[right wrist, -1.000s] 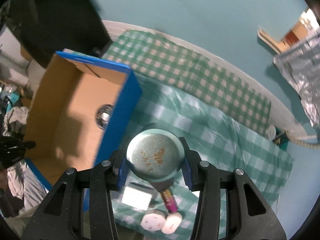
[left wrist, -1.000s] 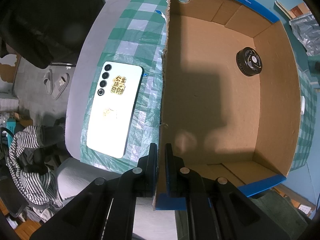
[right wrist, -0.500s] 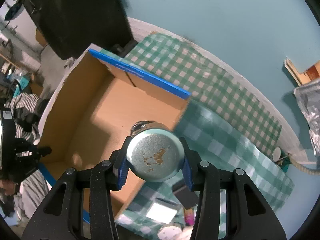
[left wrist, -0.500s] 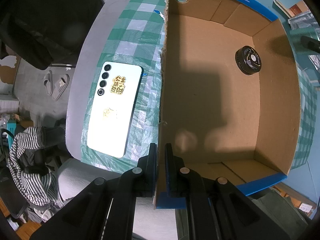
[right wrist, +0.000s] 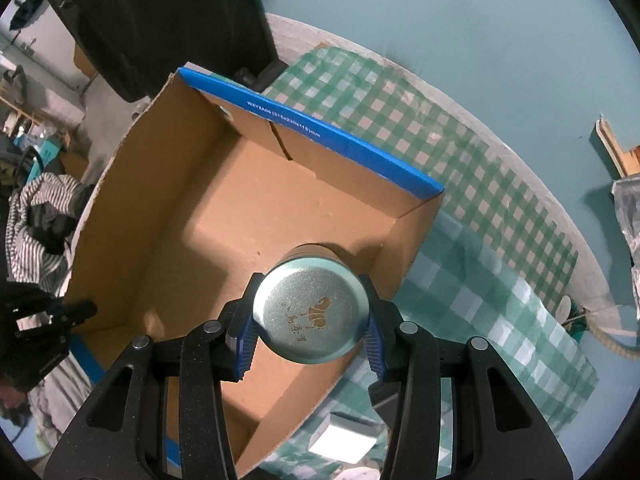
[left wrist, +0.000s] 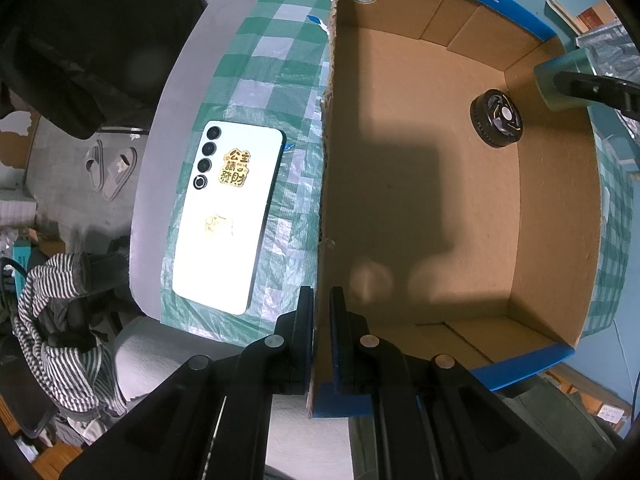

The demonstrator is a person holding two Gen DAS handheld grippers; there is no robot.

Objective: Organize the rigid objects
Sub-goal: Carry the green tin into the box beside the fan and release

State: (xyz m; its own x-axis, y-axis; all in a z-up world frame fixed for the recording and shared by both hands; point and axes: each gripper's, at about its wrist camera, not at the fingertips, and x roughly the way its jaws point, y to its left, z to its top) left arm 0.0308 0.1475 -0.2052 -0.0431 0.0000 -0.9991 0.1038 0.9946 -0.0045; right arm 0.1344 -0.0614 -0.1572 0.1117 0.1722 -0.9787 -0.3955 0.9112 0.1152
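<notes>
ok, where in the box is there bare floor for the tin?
Most of the cardboard box floor is bare: the whole middle, and the near end by the left gripper clamped on the wall. Crowded only in the far corner, where the black round part sits, under the tin held by the right gripper.

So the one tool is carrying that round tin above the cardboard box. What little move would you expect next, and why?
Probably a short lowering of the right tool into the open cardboard box. It is shut on the round pale-green metal tin, which hangs over the box's near corner, above the floor. The left tool clamps the box wall, and the black ribbed disc lies close by, so aim beside it.
</notes>
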